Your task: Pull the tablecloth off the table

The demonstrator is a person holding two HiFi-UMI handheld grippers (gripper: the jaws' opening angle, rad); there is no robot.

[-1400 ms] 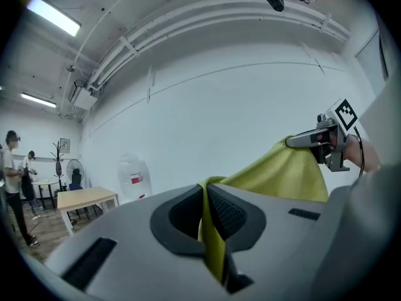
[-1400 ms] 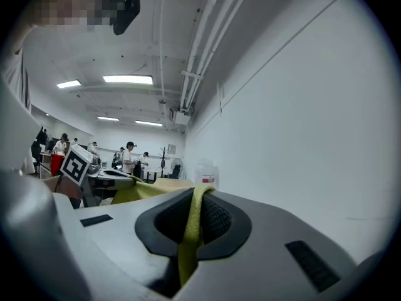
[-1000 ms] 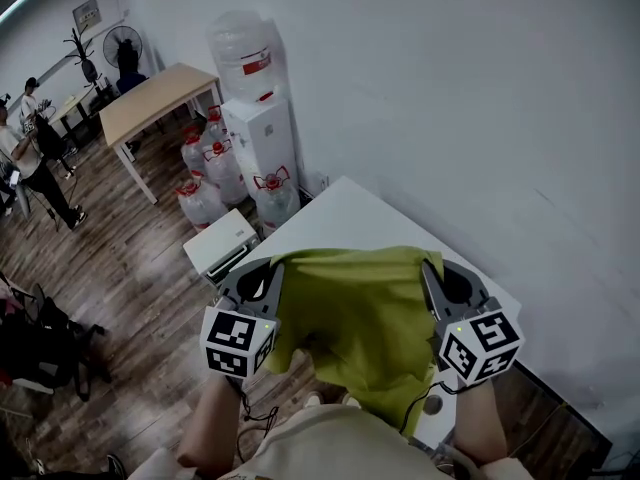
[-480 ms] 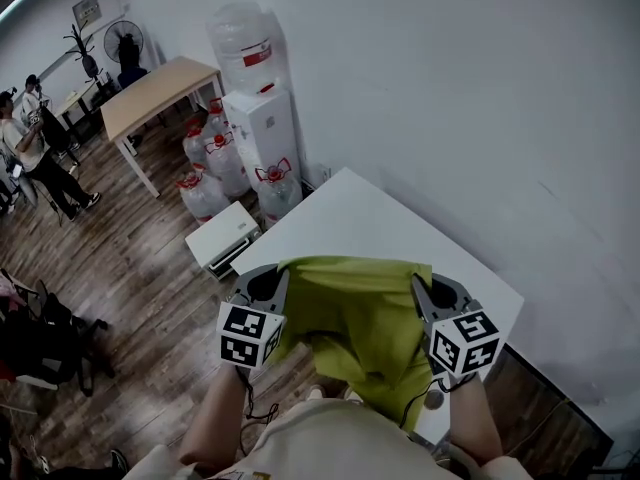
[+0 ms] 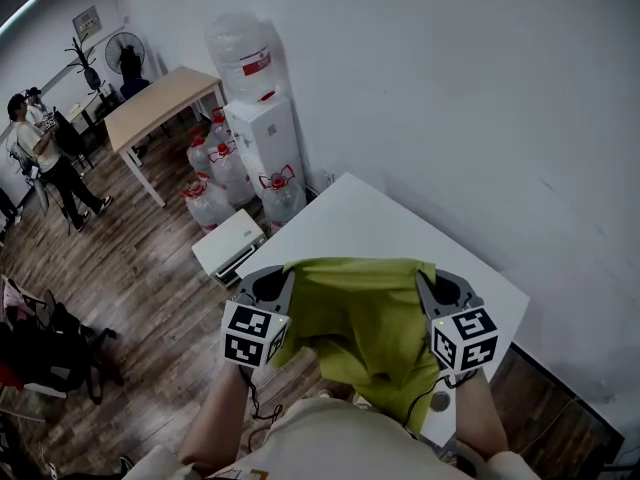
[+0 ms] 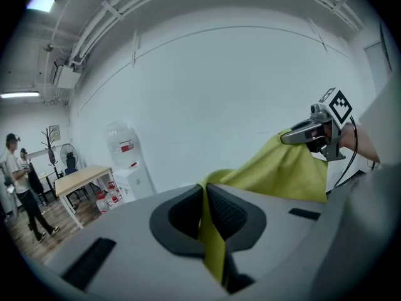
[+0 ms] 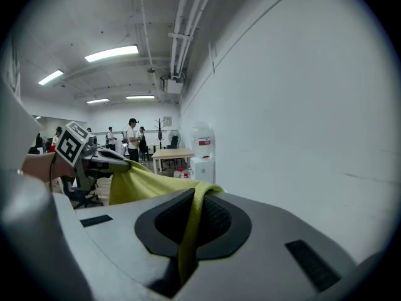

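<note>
1. Your left gripper [image 5: 284, 272] is clamped tight on one top corner of the yellow-green tablecloth [image 5: 355, 313], with fabric running between its closed jaws.
2. The cloth hangs stretched between both grippers, above the near edge of the white table [image 5: 365, 218], whose visible top is bare. The pull looks nearly finished; only carrying it clear remains.
3. Your right gripper [image 5: 424, 280] pinches the other corner just as firmly.
4. The cloth's lower folds hide the table's near edge, so you can't confirm that nothing drapes there.
</note>
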